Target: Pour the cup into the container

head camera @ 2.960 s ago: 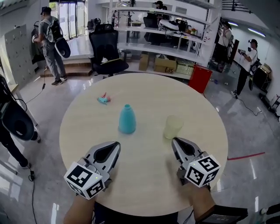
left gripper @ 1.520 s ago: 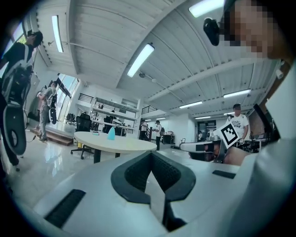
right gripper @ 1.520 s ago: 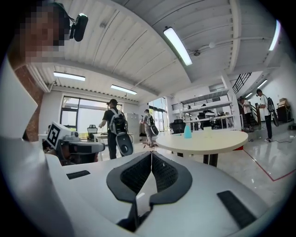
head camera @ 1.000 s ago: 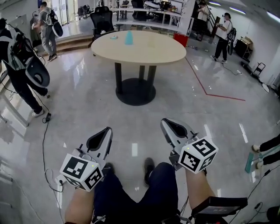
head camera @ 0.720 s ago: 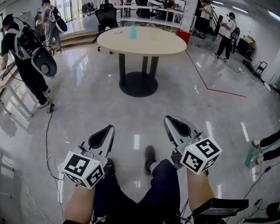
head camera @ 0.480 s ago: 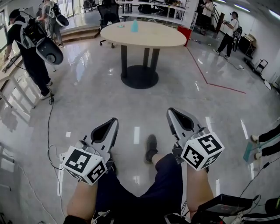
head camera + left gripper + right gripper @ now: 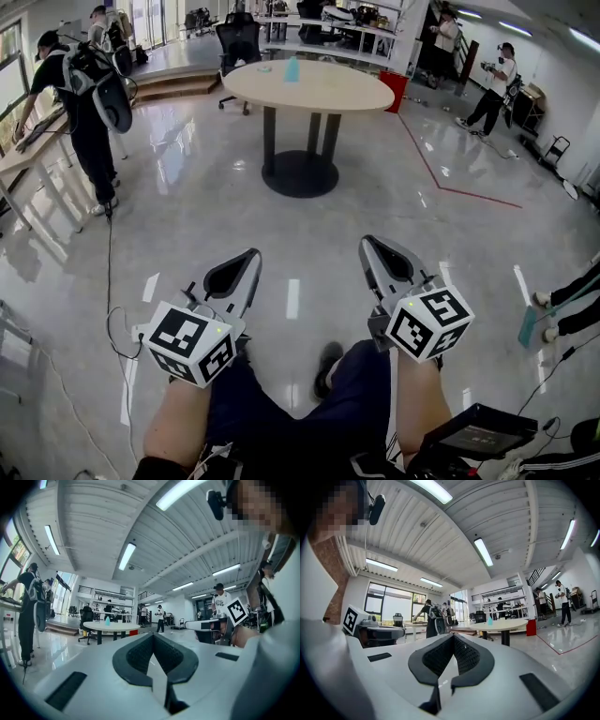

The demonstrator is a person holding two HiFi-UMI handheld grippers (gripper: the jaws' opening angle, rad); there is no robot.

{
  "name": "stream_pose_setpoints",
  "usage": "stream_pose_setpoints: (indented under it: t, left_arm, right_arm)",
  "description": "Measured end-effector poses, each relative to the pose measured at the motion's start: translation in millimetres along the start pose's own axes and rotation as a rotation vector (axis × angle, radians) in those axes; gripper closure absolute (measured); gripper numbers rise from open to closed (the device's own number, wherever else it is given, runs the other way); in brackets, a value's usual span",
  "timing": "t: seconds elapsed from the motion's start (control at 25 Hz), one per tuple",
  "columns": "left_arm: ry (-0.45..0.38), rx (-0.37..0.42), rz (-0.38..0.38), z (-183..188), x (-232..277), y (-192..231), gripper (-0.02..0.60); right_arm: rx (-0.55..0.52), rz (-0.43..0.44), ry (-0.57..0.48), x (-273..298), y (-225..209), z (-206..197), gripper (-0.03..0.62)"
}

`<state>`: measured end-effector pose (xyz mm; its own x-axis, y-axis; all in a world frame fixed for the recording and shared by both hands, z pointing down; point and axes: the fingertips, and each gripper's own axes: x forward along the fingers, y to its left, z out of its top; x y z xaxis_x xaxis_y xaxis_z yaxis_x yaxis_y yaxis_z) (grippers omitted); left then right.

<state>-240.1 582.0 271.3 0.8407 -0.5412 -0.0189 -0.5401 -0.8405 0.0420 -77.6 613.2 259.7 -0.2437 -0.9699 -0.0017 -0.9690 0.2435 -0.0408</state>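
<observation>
The round wooden table (image 7: 309,89) stands far off across the shiny floor. On it sits the teal container (image 7: 292,69), also visible in the left gripper view (image 7: 107,619) and the right gripper view (image 7: 490,620). The cup is too small to make out. My left gripper (image 7: 249,257) and right gripper (image 7: 367,243) hang side by side above my legs, well away from the table. Both are shut with nothing between the pads, as their own views show for the left gripper (image 7: 153,637) and the right gripper (image 7: 453,637).
A person with a backpack (image 7: 84,103) works at a desk (image 7: 33,155) on the left. A black office chair (image 7: 238,42) and a red bin (image 7: 394,91) stand behind the table. More people (image 7: 492,89) stand at the right. Red tape (image 7: 455,190) and a cable (image 7: 108,281) lie on the floor.
Three seconds ago both grippers hovered over the table beside the cup and container; now the table is far ahead. In the last second the view shifted slightly, and both grippers stayed shut.
</observation>
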Motion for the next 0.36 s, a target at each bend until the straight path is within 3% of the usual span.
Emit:
stream_pose_setpoints:
  t: [0.12, 0.36]
  left_arm:
    - [0.000, 0.018, -0.010, 8.6, 10.0, -0.4, 0.583]
    - [-0.003, -0.023, 0.007, -9.3, 23.0, 11.8, 0.583]
  right_arm:
    - [0.002, -0.004, 0.000, 3.0, -6.9, 5.3, 0.589]
    - [-0.018, -0.011, 0.015, 7.6, -23.0, -7.6, 0.589]
